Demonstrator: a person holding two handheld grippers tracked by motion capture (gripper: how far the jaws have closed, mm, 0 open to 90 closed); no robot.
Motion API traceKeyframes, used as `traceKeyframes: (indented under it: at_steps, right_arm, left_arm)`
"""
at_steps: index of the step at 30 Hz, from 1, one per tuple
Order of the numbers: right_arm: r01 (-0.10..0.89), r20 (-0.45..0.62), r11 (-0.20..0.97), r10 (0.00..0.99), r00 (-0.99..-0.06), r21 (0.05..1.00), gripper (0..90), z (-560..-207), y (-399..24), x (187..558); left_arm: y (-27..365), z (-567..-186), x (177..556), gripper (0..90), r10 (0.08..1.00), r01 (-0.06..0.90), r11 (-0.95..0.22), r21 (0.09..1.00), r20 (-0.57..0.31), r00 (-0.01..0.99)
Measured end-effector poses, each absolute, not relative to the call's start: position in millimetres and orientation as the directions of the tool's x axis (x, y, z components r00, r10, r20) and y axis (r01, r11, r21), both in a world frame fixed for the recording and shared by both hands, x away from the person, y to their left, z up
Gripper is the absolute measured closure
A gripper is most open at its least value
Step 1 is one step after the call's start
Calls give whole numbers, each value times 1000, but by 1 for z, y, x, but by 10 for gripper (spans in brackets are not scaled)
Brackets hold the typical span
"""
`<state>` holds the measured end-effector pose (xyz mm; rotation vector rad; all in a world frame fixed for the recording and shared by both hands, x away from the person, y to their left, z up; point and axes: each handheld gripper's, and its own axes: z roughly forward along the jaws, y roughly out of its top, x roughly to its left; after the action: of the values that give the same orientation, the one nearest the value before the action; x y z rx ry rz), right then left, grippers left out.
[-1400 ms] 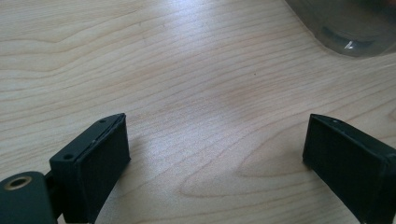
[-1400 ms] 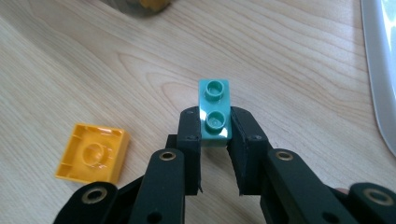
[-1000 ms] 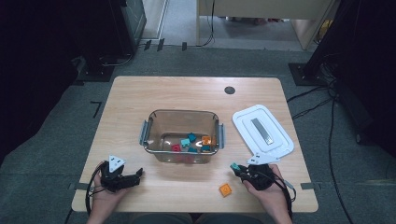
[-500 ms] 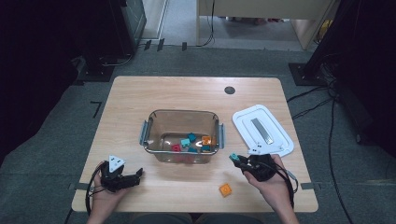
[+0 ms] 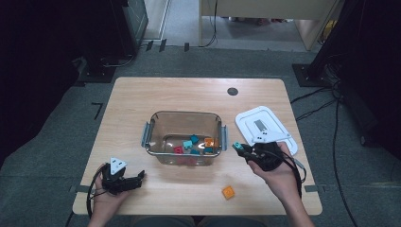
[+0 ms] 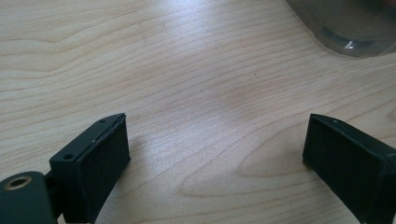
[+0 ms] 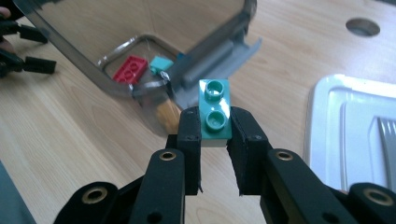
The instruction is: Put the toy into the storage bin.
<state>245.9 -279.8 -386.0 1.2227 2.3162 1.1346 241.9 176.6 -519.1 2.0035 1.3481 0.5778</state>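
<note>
Bricks lie loose in the clear tub (image 5: 151, 135) at the middle of the tabletop (image 5: 142, 99): a red brick (image 5: 178, 150), a few teal ones (image 5: 193, 140) and an orange one (image 5: 208, 141), all gathered toward the tub's right half on its floor. In the right gripper view the red brick and a small teal piece show through the tub's curved wall. The tub has a handle at each short end and stands open; its white lid (image 5: 267, 127) lies flat on the tabletop just to the right, apart from it.

The right tongs (image 5: 240, 149) are closed on a teal two-stud brick (image 7: 214, 114), the pads pressing its two long sides. The brick sits studs up, its long axis running along the jaws and pointing away from the hand toward the tub's near right corner; about half of its length sticks out past the jaw tips. In the high view it is held above the tabletop just beside the tub's right handle, between tub and lid.

The left tongs (image 5: 134, 178) rest near the front left edge of the tabletop, jaws spread wide with nothing between them but bare wood, well apart from the tub.

An orange brick (image 5: 229, 192) lies alone on the tabletop in front of the tub, near the front edge.
</note>
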Motion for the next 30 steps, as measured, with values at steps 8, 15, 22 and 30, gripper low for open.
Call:
traceKeyframes:
  at_steps: [8,15,22,30]
  right_arm:
    - [526,78,360,766,-638,771,763,-363,-260,260]
    - [511,75,383,740,-668,769,763,-358,-236,273]
    - [508,81,400,721,-689,762,763,-360,-217,286]
    - [514,94,403,711,-697,757,763,-364,-201,297]
  left_arm:
    - [177,-519,242,70,927,642,-263,720,4,375]
    - [177,-519,242,70,927,642,-263,720,4,375]
    - [177,-519,242,70,926,640,-265,721,5,377]
    - [176,-519,242,70,926,639,-263,722,4,377]
